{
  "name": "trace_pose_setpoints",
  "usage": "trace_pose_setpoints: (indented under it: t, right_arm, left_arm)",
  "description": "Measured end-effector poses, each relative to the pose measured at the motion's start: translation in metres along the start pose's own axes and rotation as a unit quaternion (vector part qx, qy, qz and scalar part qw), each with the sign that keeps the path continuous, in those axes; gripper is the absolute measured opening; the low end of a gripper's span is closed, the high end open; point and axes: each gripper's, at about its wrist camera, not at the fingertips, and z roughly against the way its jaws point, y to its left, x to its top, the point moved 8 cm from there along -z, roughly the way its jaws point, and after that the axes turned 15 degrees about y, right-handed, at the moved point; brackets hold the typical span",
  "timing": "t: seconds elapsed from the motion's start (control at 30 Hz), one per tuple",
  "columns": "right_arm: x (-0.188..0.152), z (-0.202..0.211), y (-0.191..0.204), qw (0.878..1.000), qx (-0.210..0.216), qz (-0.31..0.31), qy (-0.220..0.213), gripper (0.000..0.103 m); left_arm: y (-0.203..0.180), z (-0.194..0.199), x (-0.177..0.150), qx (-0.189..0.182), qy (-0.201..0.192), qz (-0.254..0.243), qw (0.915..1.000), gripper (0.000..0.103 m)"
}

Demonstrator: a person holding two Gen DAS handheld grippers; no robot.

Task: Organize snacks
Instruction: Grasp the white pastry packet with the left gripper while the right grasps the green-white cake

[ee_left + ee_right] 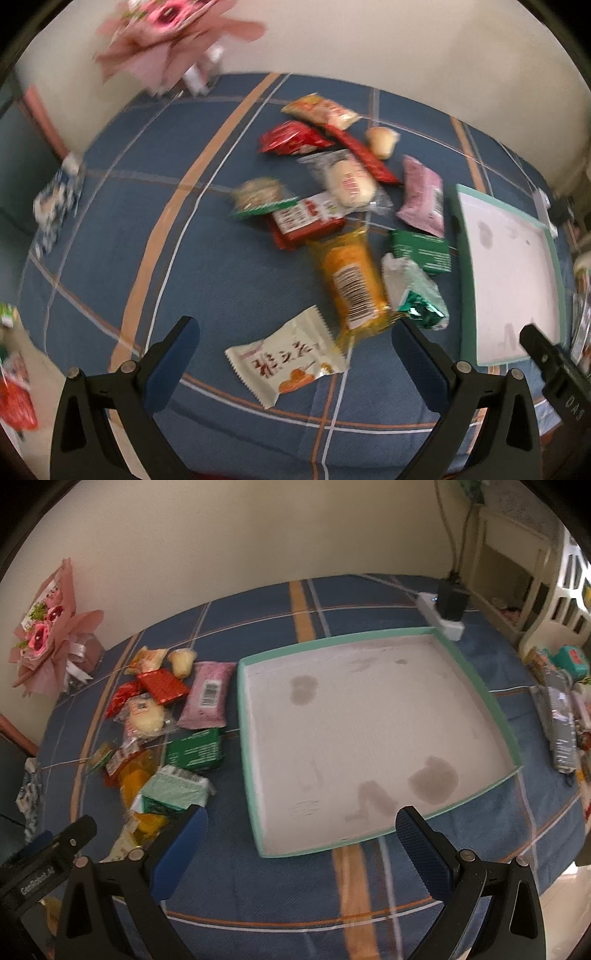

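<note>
Several wrapped snacks lie in a loose pile on the blue plaid tablecloth. Nearest my left gripper is a white packet with an orange picture, lying between the open fingers. Behind it are an orange packet, a green-and-white packet and a pink packet. To the right sits a shallow teal-rimmed box with a stained white floor and nothing in it. My right gripper hovers open over the box's near edge, holding nothing. The same pile shows left of the box.
A pink flower bouquet stands at the far left by the wall. A white power strip with a black plug lies behind the box. More packets crowd the table's right edge. The left gripper's body shows at lower left.
</note>
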Motion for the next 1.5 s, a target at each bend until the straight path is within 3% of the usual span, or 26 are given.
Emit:
trace_pose_setpoints:
  t: [0.27, 0.4, 0.63, 1.1, 1.2, 1.43, 1.5]
  right_arm:
    - [0.0, -0.027, 0.054, 0.996, 0.06, 0.033, 0.055, 0.103]
    - [0.008, -0.041, 0.069, 0.995, 0.065, 0.026, 0.069, 0.103]
    - [0.019, -0.059, 0.083, 0.994, 0.069, 0.028, 0.085, 0.096]
    - [0.029, -0.093, 0.111, 0.987, 0.074, 0.056, 0.128, 0.073]
    - [0.027, -0.099, 0.112, 0.987, 0.067, 0.06, 0.135, 0.069]
    - [0.025, -0.104, 0.109, 0.987, 0.047, 0.064, 0.139, 0.064]
    - [0.024, -0.104, 0.109, 0.987, 0.046, 0.066, 0.139, 0.064]
  left_arm:
    - [0.028, -0.029, -0.005, -0.045, 0.067, 0.084, 0.9931, 0.103]
    - [0.035, -0.049, -0.01, -0.054, 0.101, 0.119, 0.9862, 0.103]
    - [0.024, -0.079, -0.01, -0.062, 0.153, 0.12, 0.979, 0.103]
    - [0.011, -0.108, 0.009, -0.068, 0.181, 0.116, 0.9744, 0.098]
    - [0.017, -0.113, 0.01, -0.073, 0.181, 0.123, 0.9729, 0.09]
    - [0.038, -0.126, 0.014, -0.063, 0.169, 0.137, 0.9739, 0.084]
    - [0.038, -0.122, 0.021, -0.053, 0.163, 0.135, 0.976, 0.075]
